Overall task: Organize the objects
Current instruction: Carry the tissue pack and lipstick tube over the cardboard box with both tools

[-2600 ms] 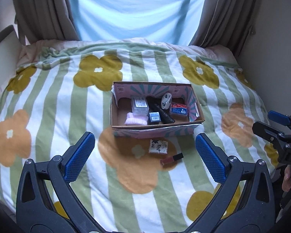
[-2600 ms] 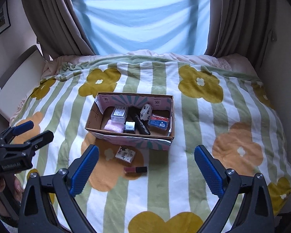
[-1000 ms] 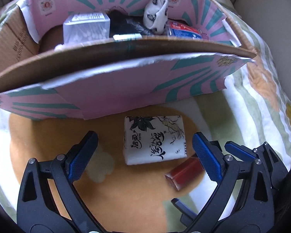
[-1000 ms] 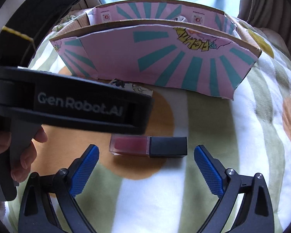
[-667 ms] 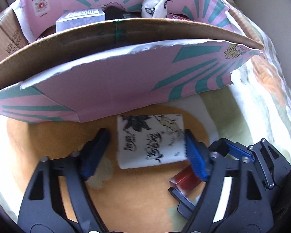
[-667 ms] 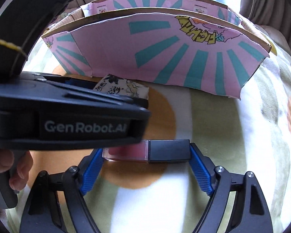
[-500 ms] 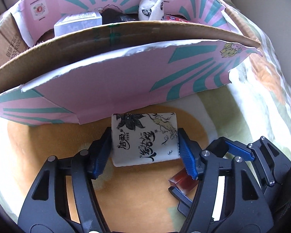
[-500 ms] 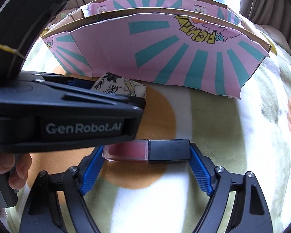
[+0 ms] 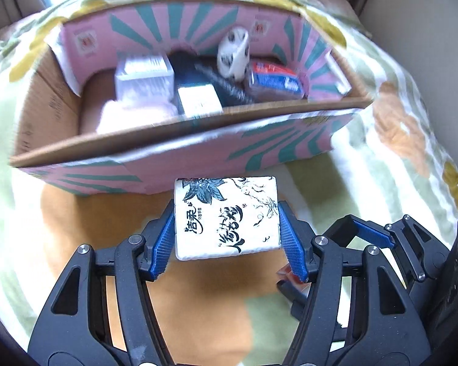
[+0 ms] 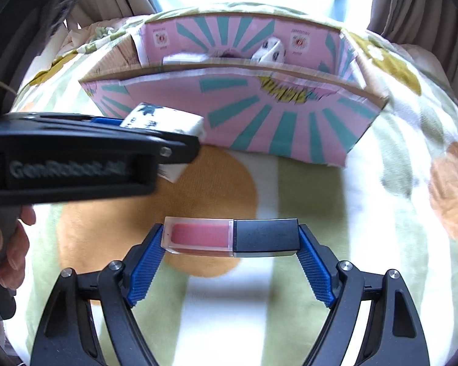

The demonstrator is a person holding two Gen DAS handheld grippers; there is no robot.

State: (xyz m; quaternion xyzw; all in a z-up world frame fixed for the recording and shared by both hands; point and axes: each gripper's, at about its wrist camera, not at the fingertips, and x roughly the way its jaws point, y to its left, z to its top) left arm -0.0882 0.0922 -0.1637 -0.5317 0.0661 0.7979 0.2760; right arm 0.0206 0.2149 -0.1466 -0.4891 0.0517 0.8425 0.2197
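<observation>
In the left wrist view my left gripper [image 9: 226, 215] has its blue pads pressed on the short ends of a white tissue pack [image 9: 229, 201] with black ink print, and its jaws are still closing. The pack hangs above the blanket, just before the pink-and-teal cardboard box [image 9: 198, 158]. My right gripper [image 10: 230, 233] is shut on a lip gloss tube [image 10: 204, 235] with red liquid and a black cap, held crosswise by its ends. The left gripper's black body [image 10: 76, 158] and the tissue pack [image 10: 165, 119] also show in the right wrist view.
The box [image 10: 259, 122] sits on a floral striped blanket [image 10: 397, 213] and holds several small items, among them a clear case [image 9: 143, 76] and a red-blue packet [image 9: 274, 77]. A hand [image 10: 6, 250] grips the left handle. Curtains and a wall lie behind.
Both grippers went from open to shut, the left on the tissue pack and the right on the lip gloss tube. Both then rose, lifting the items off the blanket.
</observation>
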